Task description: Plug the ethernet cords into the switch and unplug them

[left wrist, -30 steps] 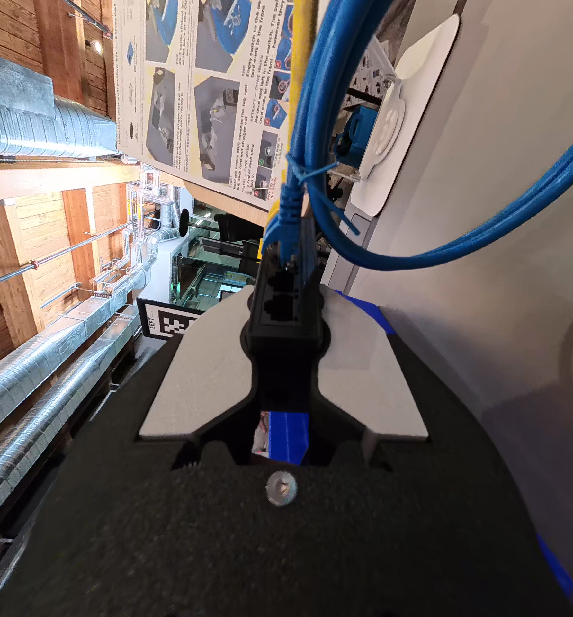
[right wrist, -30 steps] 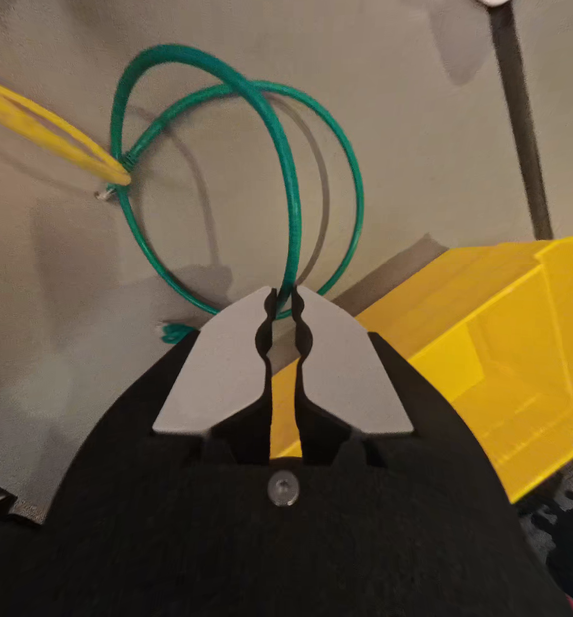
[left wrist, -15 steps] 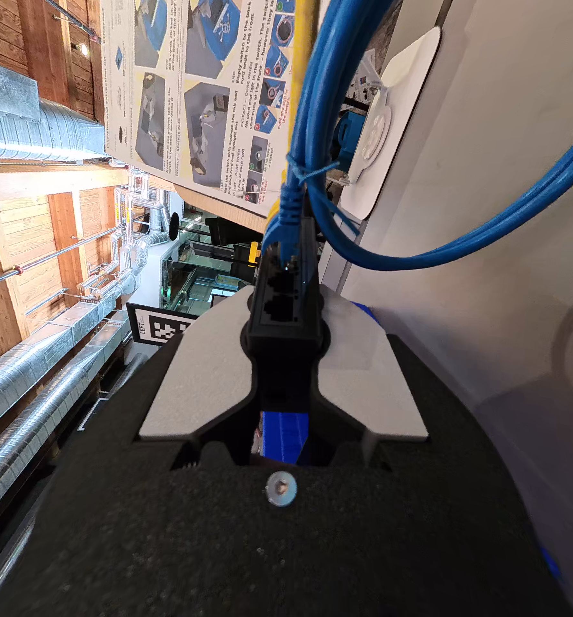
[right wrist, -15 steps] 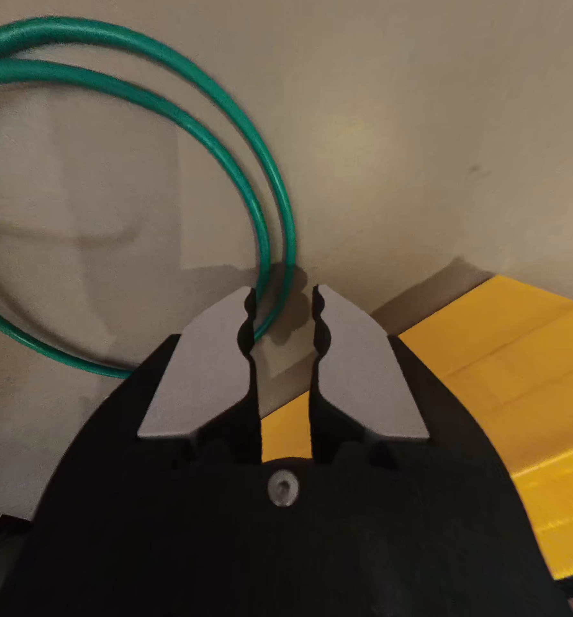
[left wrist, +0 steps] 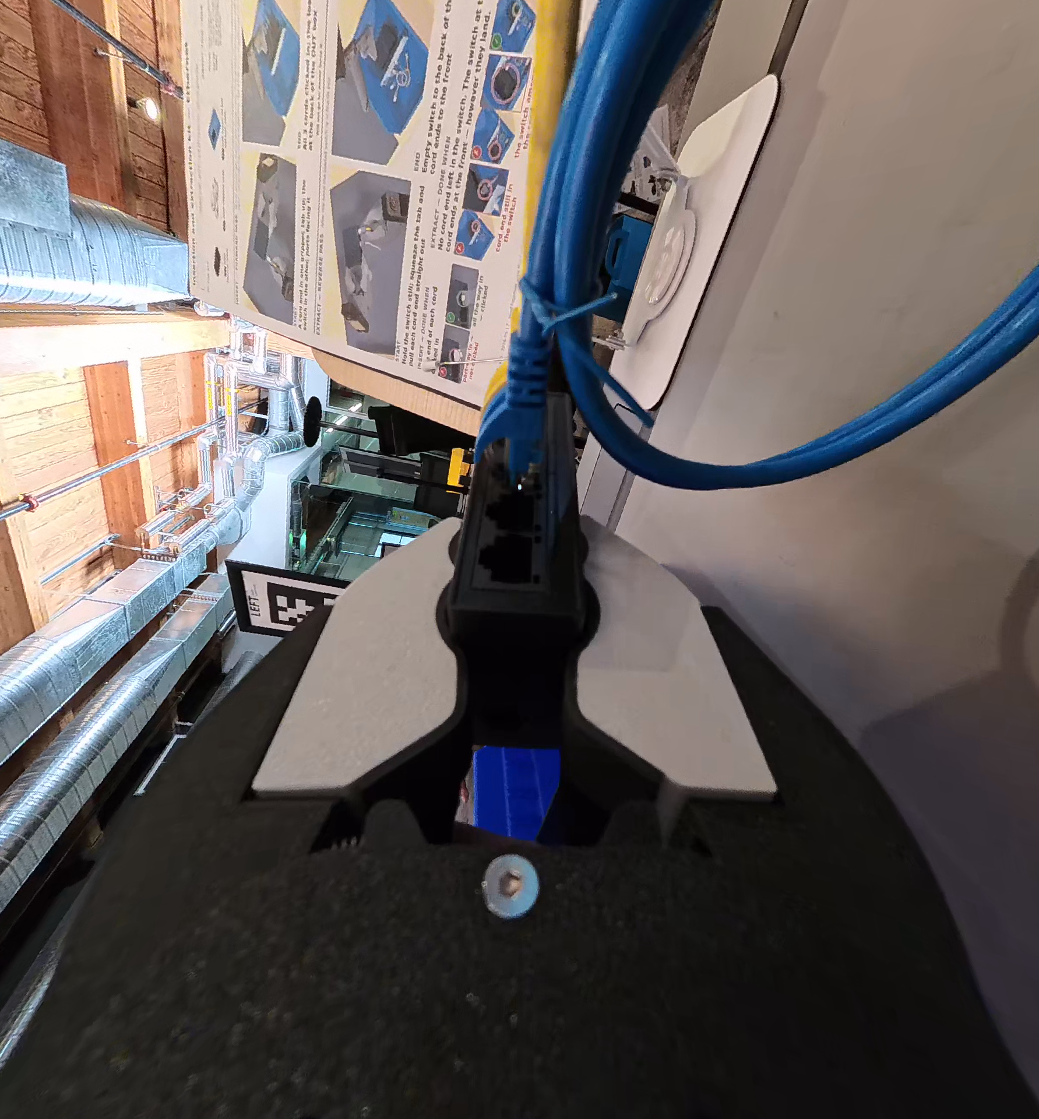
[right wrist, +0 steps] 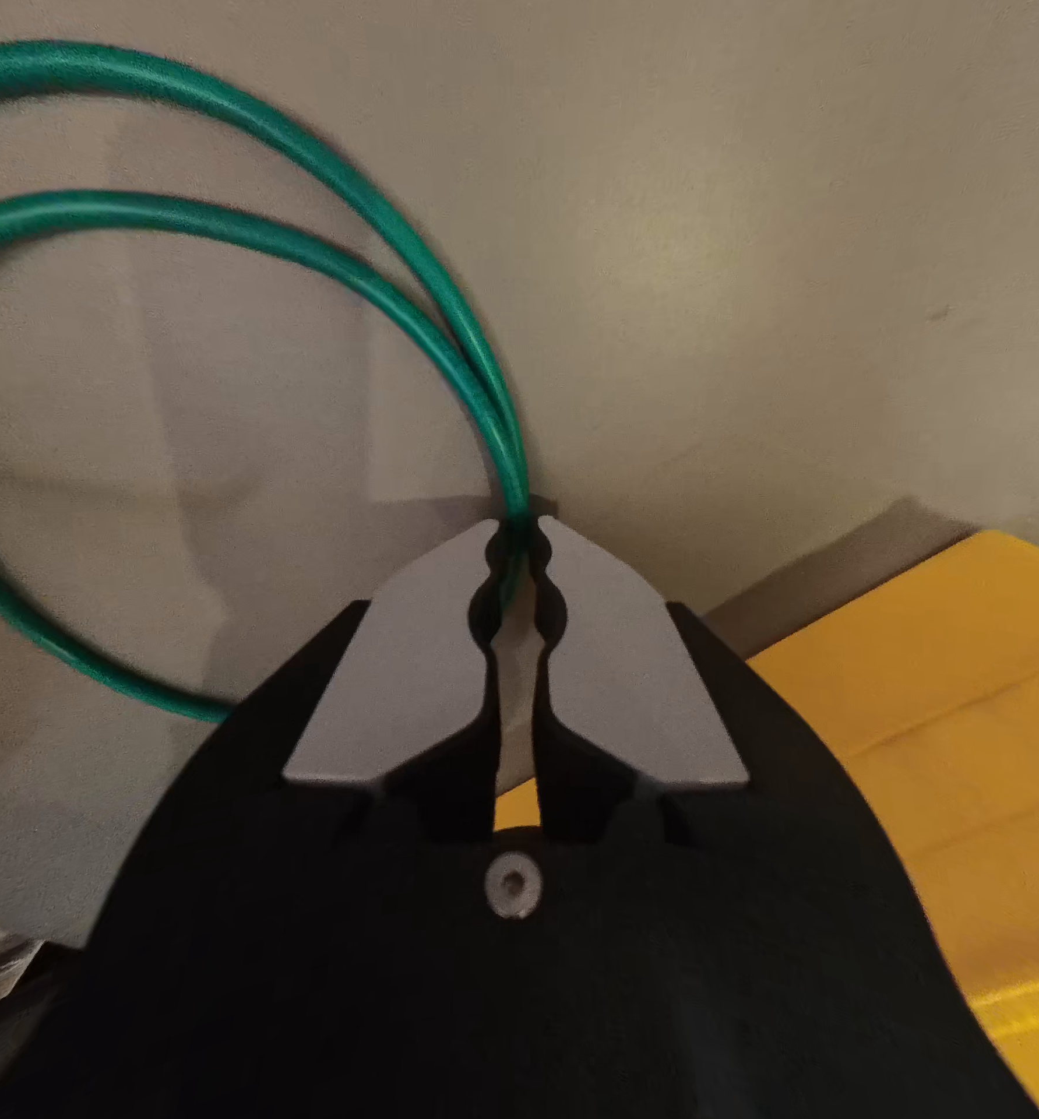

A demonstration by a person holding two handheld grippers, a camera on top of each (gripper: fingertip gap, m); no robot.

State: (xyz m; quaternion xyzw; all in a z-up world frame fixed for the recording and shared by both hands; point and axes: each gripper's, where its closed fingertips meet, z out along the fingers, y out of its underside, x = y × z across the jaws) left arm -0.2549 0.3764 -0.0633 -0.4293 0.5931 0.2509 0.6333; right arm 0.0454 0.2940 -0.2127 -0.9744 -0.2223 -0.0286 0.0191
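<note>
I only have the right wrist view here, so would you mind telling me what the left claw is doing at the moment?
Observer: The left claw is shut on the black switch, holding it up off the table.
Operator: Thanks. Is anything plugged into it yet?
Observer: Yes, the blue cord has a plug seated in a port at the far end of the switch.
Operator: Are there free ports for the green cord I see?
Observer: Two ports nearest the claw look empty. Your right claw is shut on the green cord.
Operator: Any other cord there?
Observer: A yellow cord hangs behind the blue one; I cannot see its plug clearly.
</note>
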